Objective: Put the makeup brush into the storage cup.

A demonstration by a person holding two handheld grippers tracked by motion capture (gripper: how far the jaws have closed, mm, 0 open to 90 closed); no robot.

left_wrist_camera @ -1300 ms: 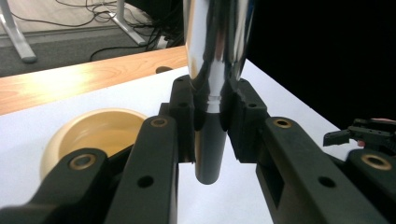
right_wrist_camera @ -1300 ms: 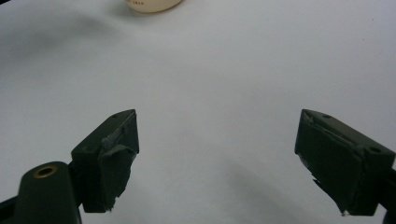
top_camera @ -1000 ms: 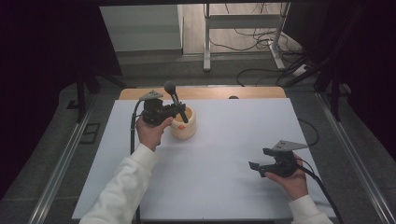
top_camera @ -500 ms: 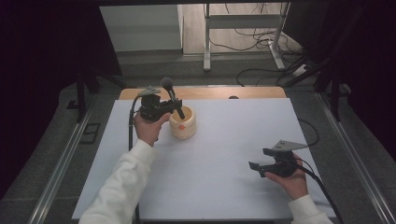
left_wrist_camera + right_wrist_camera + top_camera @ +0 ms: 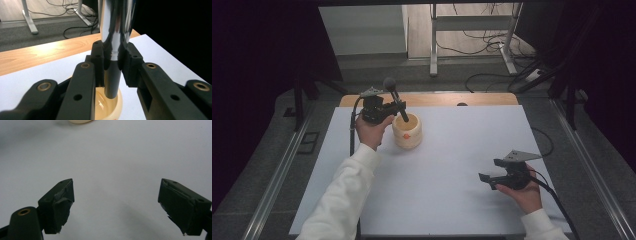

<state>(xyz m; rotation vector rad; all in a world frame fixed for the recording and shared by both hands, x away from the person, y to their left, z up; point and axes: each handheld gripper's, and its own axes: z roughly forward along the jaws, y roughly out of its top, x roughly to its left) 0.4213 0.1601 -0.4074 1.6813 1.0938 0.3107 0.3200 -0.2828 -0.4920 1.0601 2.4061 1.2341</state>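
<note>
Pestle [image 5: 396, 102] tilted, tip in cream bowl [image 5: 407, 132] at back-left of white bench [image 5: 447, 165], clamped tight in left hand-held gripper [image 5: 388, 111]. Right hand-held gripper [image 5: 488, 175], jaws wide apart & empty, rests front-right, well apart.

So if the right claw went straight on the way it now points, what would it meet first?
Likely nothing close by: the right claw, jaws open, looks across bare white table. The cream bowl sits far ahead and off to the left of its line, though depth is hard to judge.
</note>
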